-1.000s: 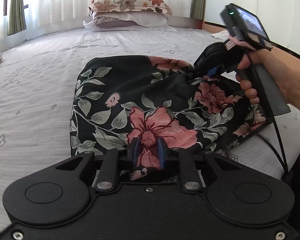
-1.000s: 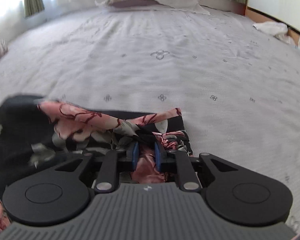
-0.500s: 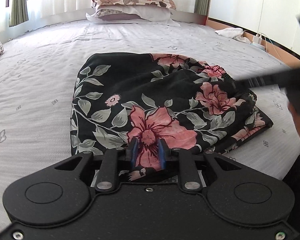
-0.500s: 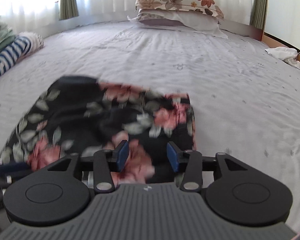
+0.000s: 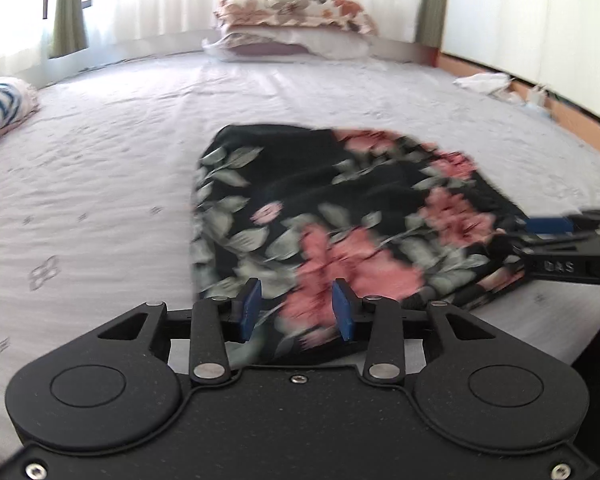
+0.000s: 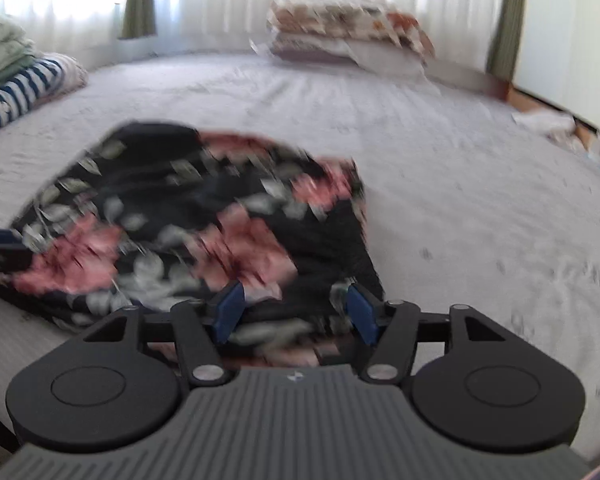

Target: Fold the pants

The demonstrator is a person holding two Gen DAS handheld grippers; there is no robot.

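Presently: pants (image 5: pixel 340 216) — folded bundle on bed (image 5: pixel 100 184), near edge; left gripper (image 5: pixel 296 312) and right gripper (image 6: pixel 294 312) both spread, gripping nothing (blurred); risk — a finger snagging cloth undoes the fold.

Bright window backlight, motion blur, fisheye-warped edges

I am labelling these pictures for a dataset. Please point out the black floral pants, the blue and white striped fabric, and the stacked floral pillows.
Black floral pants (image 5: pixel 340 216): left wrist view, on the middle of the folded cloth.
Blue and white striped fabric (image 6: pixel 20 92): right wrist view, on its striped side.
Stacked floral pillows (image 5: pixel 292 12): left wrist view, on the top pillow.
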